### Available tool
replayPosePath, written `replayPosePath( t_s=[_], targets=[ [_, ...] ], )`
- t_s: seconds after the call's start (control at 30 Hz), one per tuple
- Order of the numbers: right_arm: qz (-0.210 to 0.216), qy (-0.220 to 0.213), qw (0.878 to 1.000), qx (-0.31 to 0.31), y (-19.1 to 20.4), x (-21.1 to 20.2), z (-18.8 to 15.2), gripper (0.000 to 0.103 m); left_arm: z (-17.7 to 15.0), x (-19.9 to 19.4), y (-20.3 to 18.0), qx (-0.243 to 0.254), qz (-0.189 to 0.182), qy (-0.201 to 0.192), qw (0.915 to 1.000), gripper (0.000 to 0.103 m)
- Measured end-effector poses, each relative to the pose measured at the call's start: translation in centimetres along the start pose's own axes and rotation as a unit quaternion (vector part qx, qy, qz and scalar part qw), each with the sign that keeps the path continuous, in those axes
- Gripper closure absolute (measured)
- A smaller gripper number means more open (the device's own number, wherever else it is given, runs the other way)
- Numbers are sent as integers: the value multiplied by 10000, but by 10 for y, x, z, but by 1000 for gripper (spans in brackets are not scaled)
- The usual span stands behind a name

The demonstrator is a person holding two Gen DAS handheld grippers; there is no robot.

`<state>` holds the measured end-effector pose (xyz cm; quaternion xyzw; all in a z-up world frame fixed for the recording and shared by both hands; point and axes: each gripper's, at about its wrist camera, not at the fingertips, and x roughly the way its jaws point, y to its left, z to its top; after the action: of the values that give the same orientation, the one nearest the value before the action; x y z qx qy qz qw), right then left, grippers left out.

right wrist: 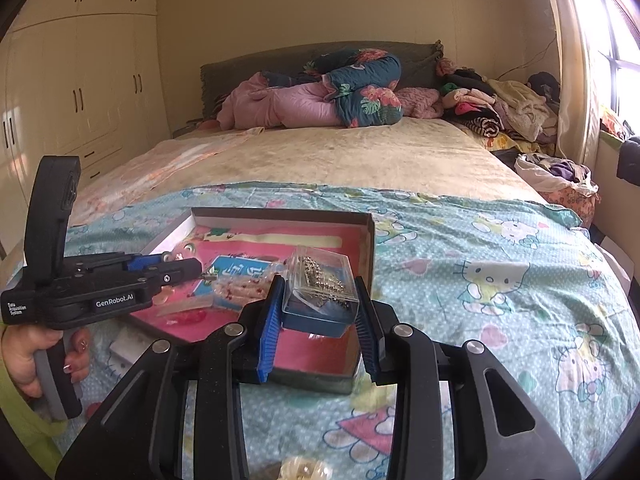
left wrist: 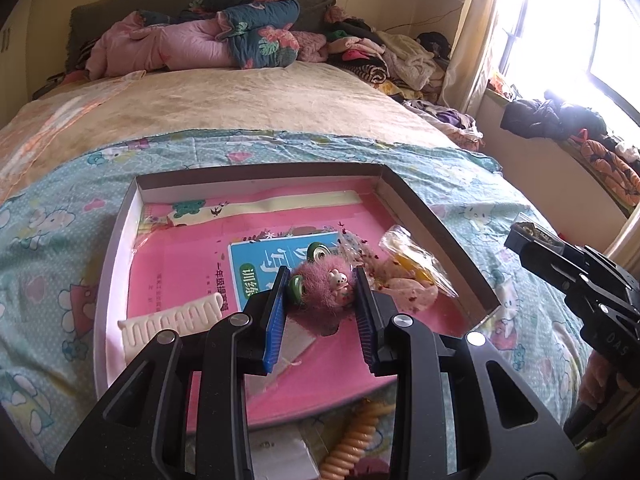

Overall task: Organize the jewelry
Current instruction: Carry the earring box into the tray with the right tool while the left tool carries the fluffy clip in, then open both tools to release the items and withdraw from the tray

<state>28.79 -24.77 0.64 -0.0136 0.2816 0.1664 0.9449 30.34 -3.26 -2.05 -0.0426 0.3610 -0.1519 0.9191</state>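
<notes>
My left gripper [left wrist: 321, 280] is shut on a pink fuzzy hair ornament [left wrist: 320, 294] with green rings, just above the pink floor of a shallow open box [left wrist: 256, 169]. In the right wrist view my right gripper [right wrist: 319, 286] is shut on a small clear case [right wrist: 318, 280] with a blue base and sparkly jewelry inside, held over the right half of the box [right wrist: 280, 212]. The right gripper [left wrist: 524, 236] also shows at the right edge of the left wrist view, beyond the box's right wall. The left gripper [right wrist: 188, 270] reaches in from the left, held by a hand [right wrist: 24, 356].
In the box lie a white comb [left wrist: 172, 320], a blue booklet [left wrist: 256, 268] and clear bags of trinkets [left wrist: 408, 268]. An orange spiral hair tie [left wrist: 356, 440] lies near its front edge. The box rests on a cartoon-cat bedspread [right wrist: 480, 280]; quilts and clothes are piled at the headboard.
</notes>
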Motion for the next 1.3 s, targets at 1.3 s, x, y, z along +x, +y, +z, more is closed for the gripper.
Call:
replayPosePath(
  t_s=[1.3],
  targets=[
    [70, 828, 9964, -180, 3, 73, -17, 71, 3, 47, 15, -54, 217, 394, 9990, 79]
  ],
)
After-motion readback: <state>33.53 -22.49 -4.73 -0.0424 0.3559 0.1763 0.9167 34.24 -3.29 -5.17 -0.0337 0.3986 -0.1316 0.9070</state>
